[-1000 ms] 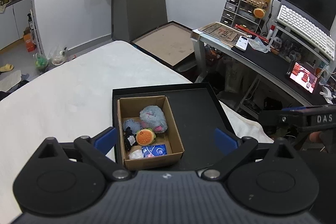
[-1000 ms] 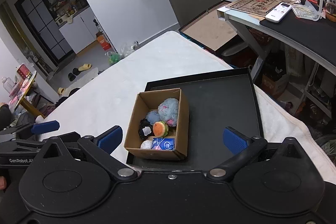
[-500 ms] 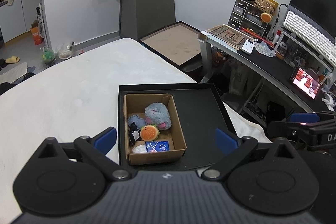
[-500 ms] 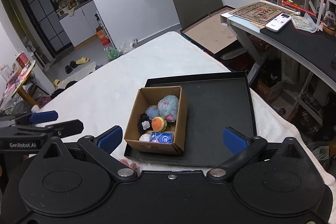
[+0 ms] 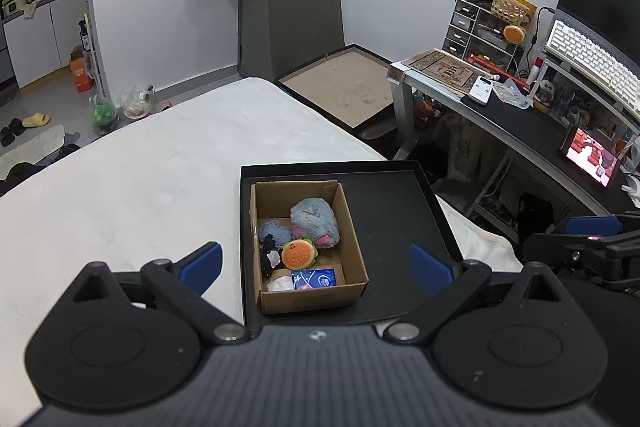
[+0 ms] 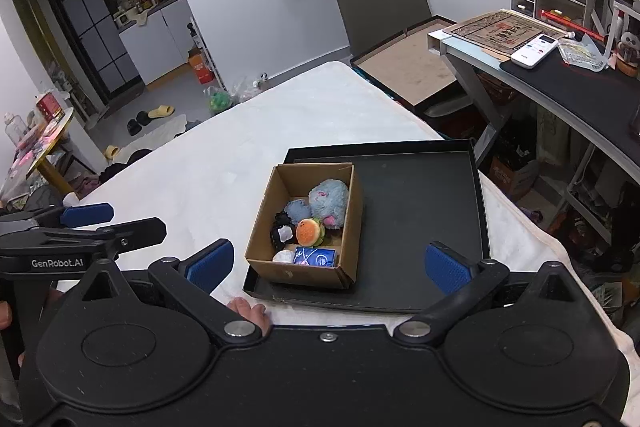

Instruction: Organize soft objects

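One cardboard box sits in the left part of one black tray on the white bed, long axis running away from the cameras. It holds perhaps six soft items, among them one grey plush and one burger plush. Left tool and right tool hang spread wide, empty.

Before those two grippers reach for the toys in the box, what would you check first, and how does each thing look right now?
1. Left gripper open and empty: ok.
2. Right gripper open and empty: ok.
3. Cardboard box sits flat inside black tray: ok.
4. Burger toy lies on top, reachable: ok.
5. Tray has bare space beside box: ok.
6. Whether the packed toys snag each other: cannot tell.
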`<control>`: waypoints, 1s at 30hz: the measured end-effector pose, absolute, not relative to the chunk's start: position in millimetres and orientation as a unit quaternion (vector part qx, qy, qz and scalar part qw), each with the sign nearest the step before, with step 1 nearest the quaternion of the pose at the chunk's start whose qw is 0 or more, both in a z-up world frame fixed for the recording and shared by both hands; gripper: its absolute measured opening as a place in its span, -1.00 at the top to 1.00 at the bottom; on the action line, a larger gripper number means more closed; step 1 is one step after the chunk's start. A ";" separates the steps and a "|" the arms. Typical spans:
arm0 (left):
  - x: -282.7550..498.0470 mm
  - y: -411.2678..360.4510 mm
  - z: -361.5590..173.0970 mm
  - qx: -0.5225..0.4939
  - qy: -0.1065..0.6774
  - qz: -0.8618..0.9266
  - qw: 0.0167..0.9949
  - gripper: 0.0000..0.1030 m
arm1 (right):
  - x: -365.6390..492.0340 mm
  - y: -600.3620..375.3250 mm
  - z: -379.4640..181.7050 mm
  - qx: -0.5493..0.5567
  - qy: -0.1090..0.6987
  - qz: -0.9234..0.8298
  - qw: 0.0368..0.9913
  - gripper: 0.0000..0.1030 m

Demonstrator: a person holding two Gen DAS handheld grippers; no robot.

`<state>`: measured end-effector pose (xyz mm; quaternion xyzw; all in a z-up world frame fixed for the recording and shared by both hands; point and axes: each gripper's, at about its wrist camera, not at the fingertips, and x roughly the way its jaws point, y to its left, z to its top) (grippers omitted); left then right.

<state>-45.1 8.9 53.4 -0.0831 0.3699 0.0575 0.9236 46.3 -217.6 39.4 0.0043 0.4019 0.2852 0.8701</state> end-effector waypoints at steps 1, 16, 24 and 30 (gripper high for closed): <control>-45.1 9.1 53.5 -0.083 0.370 0.058 0.924 -0.93 | 46.2 -217.3 39.8 0.004 0.402 0.285 0.870 -1.00; -42.9 8.0 54.1 -0.082 0.374 0.057 0.922 -0.93 | 46.8 -220.2 37.4 0.010 0.406 0.284 0.869 -1.00; -42.2 4.6 54.2 -0.076 0.372 0.060 0.923 -0.93 | 47.2 -222.3 36.8 0.015 0.406 0.283 0.869 -1.00; -42.4 3.0 53.0 -0.081 0.371 0.058 0.923 -0.93 | 45.8 -222.5 36.1 0.018 0.405 0.284 0.869 -1.00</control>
